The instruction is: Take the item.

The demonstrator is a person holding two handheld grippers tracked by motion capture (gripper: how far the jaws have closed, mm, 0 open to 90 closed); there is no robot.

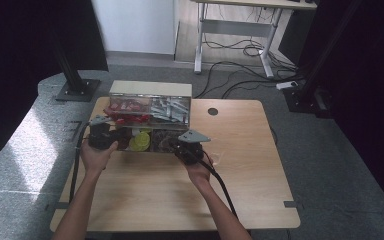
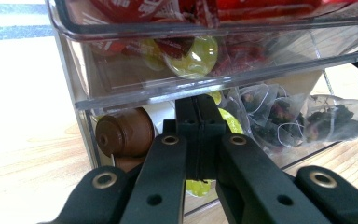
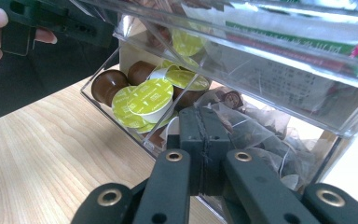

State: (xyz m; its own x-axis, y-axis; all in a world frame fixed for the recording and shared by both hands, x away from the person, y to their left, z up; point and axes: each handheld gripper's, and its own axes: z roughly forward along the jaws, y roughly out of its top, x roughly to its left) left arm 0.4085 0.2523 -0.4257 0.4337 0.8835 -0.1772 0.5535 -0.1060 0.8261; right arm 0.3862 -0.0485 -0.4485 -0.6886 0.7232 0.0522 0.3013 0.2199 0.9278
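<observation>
The clear plastic drawer box (image 1: 150, 112) sat toward the back left of the wooden table (image 1: 240, 165), with a pale lid on top and both tiers showing their contents through the walls. The upper drawer (image 2: 205, 56) had red packets (image 1: 127, 106) on one side and silvery sachets (image 1: 170, 107) on the other. The lower drawer (image 3: 135, 135) held brown coffee pods (image 2: 123, 133) with yellow-green lids (image 3: 150, 97), and next to them a pile of mesh tea bags (image 2: 303, 119) with dark leaves inside. Both grippers were right up against the front of that lower drawer. The left gripper (image 1: 101, 134) was at the drawer's left end, and in its own view the two black jaws were pressed together with no gap, their tips against the clear front just under the upper drawer; couldn't tell whether they had anything pinched. The right gripper (image 1: 187, 147) was at the drawer's right part, jaws also pressed tight in its own view, tips at the clear front wall by the tea bags, and same deal, couldn't tell if the wall was actually between them. A left hand (image 1: 97, 156) and a right hand (image 1: 199, 172) held them, cables trailing back. Behind the table was grey carpet (image 1: 330, 150) and a desk frame with loose cables (image 1: 240, 47).
</observation>
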